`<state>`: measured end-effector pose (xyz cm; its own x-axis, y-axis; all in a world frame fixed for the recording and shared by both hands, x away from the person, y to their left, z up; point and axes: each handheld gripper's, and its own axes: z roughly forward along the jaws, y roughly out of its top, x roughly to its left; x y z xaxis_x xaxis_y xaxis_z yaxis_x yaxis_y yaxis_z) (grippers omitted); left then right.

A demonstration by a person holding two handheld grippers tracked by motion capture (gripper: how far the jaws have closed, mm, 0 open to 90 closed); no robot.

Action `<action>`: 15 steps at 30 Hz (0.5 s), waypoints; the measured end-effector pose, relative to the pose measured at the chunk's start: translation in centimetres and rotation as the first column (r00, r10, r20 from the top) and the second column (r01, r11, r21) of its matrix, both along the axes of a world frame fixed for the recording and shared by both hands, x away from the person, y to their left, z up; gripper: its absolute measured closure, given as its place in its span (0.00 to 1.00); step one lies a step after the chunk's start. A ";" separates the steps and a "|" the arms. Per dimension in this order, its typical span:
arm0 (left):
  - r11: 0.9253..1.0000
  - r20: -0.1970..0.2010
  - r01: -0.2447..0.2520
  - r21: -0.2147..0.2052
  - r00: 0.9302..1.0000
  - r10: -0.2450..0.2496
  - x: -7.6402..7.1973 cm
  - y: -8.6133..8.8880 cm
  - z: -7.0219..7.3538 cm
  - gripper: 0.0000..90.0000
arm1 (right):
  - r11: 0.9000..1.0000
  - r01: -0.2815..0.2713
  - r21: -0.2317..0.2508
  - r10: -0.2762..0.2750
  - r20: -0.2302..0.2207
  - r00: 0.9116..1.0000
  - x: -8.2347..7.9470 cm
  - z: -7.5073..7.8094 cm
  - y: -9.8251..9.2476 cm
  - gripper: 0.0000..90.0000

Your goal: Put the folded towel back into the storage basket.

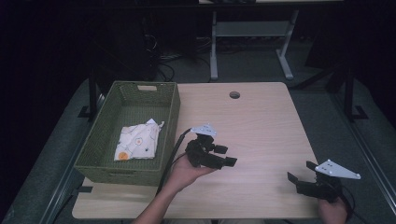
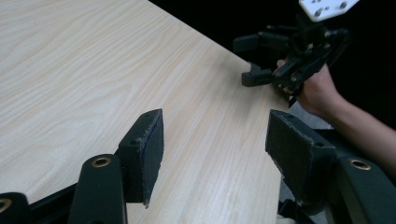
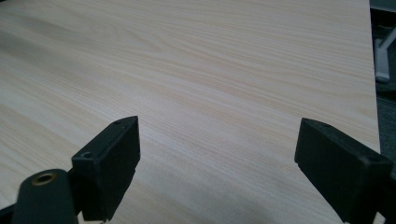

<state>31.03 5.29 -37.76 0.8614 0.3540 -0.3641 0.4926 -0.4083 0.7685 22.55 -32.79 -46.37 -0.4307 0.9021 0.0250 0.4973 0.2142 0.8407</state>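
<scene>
My left gripper hovers over the middle of the light wooden table, held in a hand and pointing right. Its jaws stand open with only bare wood between them. My right gripper sits near the table's front right corner, pointing left, jaws open and empty. In the left gripper view the right gripper appears farther off at the table edge, held by a hand. A folded white patterned cloth lies inside the green woven basket on the table's left side.
A round cable hole sits near the table's far edge. Beyond the table stand a white desk frame and dark equipment with cables on the floor. A black cable trails from the left gripper along the basket.
</scene>
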 end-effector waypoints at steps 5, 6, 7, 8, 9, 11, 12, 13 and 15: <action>1.000 -0.003 -0.006 -0.008 1.000 0.006 -0.2 -0.1 -0.6 0.42 | 1.000 0.005 -0.001 -0.005 0.001 1.000 0.0 0.0 -0.1 0.15; 1.000 -0.002 -0.007 -0.005 1.000 0.007 -0.3 -0.1 -0.7 0.42 | 1.000 0.006 0.000 -0.006 0.001 1.000 0.0 0.0 -0.1 0.15; 1.000 0.002 -0.003 0.004 1.000 0.003 -0.3 -0.1 -0.9 0.41 | 1.000 0.007 0.002 -0.007 0.003 1.000 0.0 0.0 -0.2 0.15; 1.000 0.008 -0.006 0.015 1.000 0.006 -0.6 -0.3 -1.4 0.41 | 1.000 0.012 0.002 -0.012 0.001 1.000 0.0 0.0 -0.2 0.15; 1.000 0.008 -0.006 0.015 1.000 0.006 -0.6 -0.3 -1.4 0.41 | 1.000 0.012 0.002 -0.012 0.001 1.000 0.0 0.0 -0.2 0.15; 1.000 0.002 0.006 0.019 1.000 -0.006 -0.8 -0.4 -1.8 0.41 | 1.000 0.010 0.002 -0.010 0.000 1.000 0.0 0.0 -0.3 0.15; 1.000 0.003 0.003 0.021 1.000 -0.004 -1.0 -0.6 -2.0 0.41 | 1.000 0.010 0.002 -0.010 -0.002 1.000 0.0 -0.1 -0.2 0.15; 0.999 0.012 0.005 0.035 1.000 -0.005 -1.2 -0.7 -2.1 0.41 | 1.000 0.009 0.003 -0.009 -0.002 1.000 0.1 -0.1 -0.2 0.15; 0.999 0.014 0.004 0.048 1.000 -0.005 -1.4 -0.8 -2.5 0.41 | 1.000 0.002 -0.002 -0.002 -0.005 1.000 0.1 -0.1 -0.1 0.15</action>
<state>29.65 4.48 -40.24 0.8683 0.3664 -0.3343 0.4794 -0.4468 0.7553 22.64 -32.89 -46.47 -0.4292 0.9028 0.0256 0.5017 0.2148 0.8379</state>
